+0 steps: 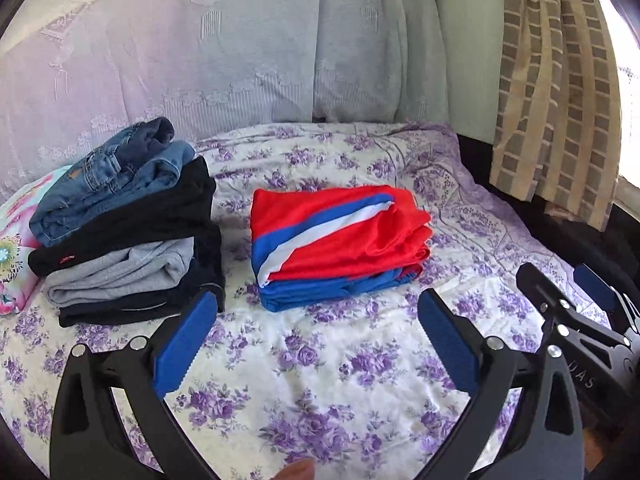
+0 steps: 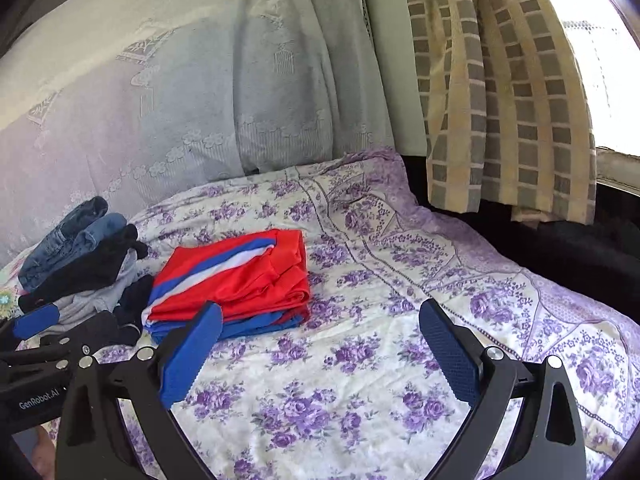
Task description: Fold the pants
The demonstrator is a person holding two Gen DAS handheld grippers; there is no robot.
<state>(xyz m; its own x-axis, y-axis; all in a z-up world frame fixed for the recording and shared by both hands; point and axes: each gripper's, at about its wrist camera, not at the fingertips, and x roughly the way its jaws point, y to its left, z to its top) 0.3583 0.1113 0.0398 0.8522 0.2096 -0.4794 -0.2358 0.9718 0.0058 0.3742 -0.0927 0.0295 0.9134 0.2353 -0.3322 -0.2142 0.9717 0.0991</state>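
Observation:
Red pants with blue and white stripes (image 1: 340, 240) lie folded in a neat square on the floral bedsheet (image 1: 320, 360); they also show in the right wrist view (image 2: 240, 280). My left gripper (image 1: 316, 312) is open and empty, held just in front of the folded pants, not touching them. My right gripper (image 2: 320, 320) is open and empty, to the right and in front of the pants. The right gripper shows at the right edge of the left wrist view (image 1: 568, 292), and the left gripper at the left edge of the right wrist view (image 2: 36, 324).
A stack of folded pants (image 1: 128, 232), jeans on top, then black, grey and dark ones, stands left of the red pants. A colourful pillow (image 1: 12, 248) lies behind it. A lace cover (image 1: 200, 60) hangs at the back and a checked curtain (image 1: 552, 100) at the right.

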